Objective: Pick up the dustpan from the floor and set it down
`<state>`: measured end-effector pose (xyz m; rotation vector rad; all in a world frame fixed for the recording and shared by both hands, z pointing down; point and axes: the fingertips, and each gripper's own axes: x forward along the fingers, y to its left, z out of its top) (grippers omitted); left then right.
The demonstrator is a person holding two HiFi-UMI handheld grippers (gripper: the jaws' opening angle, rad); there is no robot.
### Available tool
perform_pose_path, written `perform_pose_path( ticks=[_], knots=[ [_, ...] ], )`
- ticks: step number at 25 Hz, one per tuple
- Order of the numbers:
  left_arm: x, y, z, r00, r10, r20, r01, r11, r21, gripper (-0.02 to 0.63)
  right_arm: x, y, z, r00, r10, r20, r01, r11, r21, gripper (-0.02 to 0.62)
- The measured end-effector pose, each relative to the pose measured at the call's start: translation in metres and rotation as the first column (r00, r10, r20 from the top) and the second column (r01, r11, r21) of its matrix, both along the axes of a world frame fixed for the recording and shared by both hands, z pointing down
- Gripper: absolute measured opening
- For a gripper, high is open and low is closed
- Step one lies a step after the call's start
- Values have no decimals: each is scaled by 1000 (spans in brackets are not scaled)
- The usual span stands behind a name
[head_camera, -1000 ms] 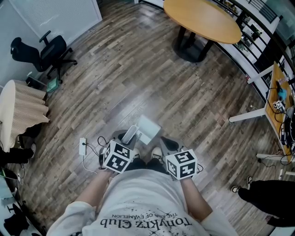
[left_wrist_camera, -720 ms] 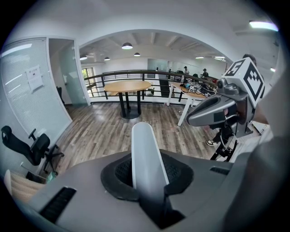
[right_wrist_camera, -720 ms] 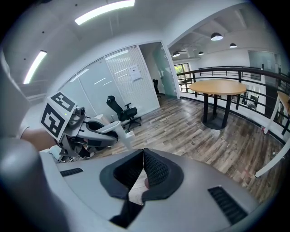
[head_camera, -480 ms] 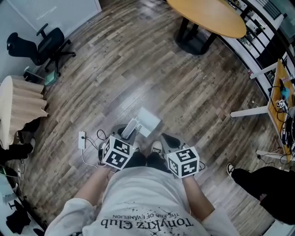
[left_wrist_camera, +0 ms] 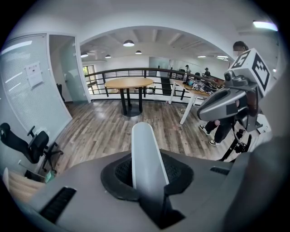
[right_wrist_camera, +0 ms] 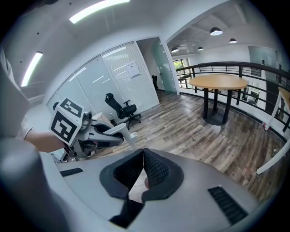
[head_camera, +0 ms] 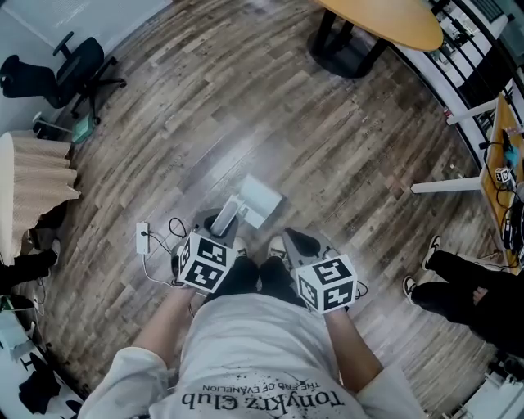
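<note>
Over on the far left a black office chair (head_camera: 61, 69) stands by the wall, and nearer, on the wooden floor (head_camera: 246, 106), a small white power strip (head_camera: 141, 239) lies with its cable curled towards the person's feet. Just right of that comes the left gripper (head_camera: 219, 227), angled steeply down and clamped on the handle (left_wrist_camera: 145, 149) of the white dustpan (head_camera: 260, 199); from its own view the pale bar runs straight out between the dark pads (left_wrist_camera: 179, 170), which press on either side, so the grip follows the handle's length and the pan hangs out ahead of the hand. The pan itself sits low, just beyond the person's shoes (head_camera: 278, 266) and to the far side of them; I can't tell whether its edge touches the boards or hangs just clear, though held this low it looks to me close to being put down. To the right, the right gripper (head_camera: 299, 241) waits beside the left one with its jaws closed tip to tip on nothing, seemingly kept out of the way since one hand is enough. Further right someone else's dark-trousered legs (head_camera: 458, 286) stand well apart, and a round wooden table (head_camera: 385, 20) fills the far right corner
</note>
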<state>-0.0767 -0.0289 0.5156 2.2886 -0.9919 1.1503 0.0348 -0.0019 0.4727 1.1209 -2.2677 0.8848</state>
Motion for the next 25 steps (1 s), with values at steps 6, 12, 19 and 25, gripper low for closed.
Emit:
perform_pose_path(
  ticks=[6,12,19,25],
  knots=[
    [-3,-13,24,1000,-27,-2,27,1000,-6,87,3,-6,11,1000,9,2,-9,1000,-27,26],
    [-5,-25,38,999,-41,-8,41,999,-6,86,0,-10,19,1000,11,5,-10,999,-53,26],
    [-2,-34,60,999,-47,-16,47,999,-7,87,0,-11,28,1000,22,7,-21,997,-76,26],
    [1,-43,77,998,-58,-27,57,998,-18,86,2,-17,35,999,35,9,-34,996,-85,26]
  ],
)
